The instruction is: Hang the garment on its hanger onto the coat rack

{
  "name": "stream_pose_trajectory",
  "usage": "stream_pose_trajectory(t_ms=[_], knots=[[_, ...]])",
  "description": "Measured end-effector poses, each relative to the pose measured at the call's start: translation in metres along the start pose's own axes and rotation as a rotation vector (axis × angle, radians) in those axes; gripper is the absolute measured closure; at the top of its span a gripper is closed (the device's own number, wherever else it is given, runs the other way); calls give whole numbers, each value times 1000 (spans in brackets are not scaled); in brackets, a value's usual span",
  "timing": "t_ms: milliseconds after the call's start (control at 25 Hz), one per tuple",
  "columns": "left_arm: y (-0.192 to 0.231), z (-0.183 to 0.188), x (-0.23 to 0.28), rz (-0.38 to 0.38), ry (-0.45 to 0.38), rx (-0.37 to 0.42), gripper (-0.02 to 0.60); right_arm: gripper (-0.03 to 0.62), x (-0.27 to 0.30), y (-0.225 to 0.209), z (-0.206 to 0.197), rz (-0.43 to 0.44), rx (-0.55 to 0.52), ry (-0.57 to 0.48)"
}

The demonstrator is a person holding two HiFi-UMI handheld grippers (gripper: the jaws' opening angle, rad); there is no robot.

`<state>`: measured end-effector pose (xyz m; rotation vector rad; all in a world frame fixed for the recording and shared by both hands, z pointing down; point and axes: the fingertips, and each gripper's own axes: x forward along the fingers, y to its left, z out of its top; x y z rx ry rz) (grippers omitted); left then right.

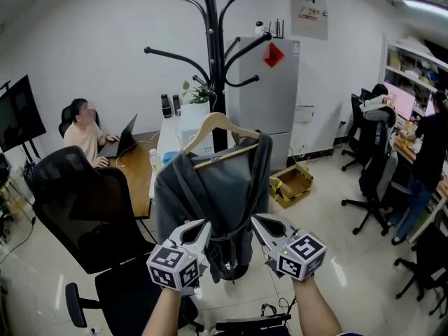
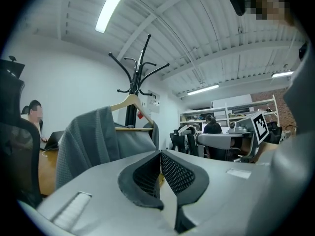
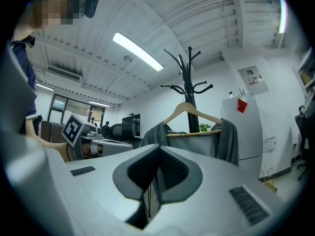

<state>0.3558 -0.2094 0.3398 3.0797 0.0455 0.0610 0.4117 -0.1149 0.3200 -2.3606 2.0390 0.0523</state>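
A grey garment hangs on a wooden hanger in front of the black coat rack; the hanger's hook is lost against the pole. Neither gripper touches the hanger. My left gripper is shut just below the garment's left hem, and my right gripper is shut by its right hem. In the left gripper view the jaws meet with nothing between them, and the garment hangs beyond. The right gripper's jaws are also closed, and the garment and hanger hang ahead.
A black office chair stands close at the left, beside a wooden desk where a person works on a laptop. A grey cabinet stands behind the rack, a cardboard box lies on the floor, and more chairs stand at the right.
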Motion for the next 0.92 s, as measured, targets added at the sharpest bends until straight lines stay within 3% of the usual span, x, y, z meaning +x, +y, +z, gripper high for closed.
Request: stream_pose_trajectory(t_ms=[920], knots=[[5,2,2,3,-1,0,580,594,6,1,0,2,-9,17]])
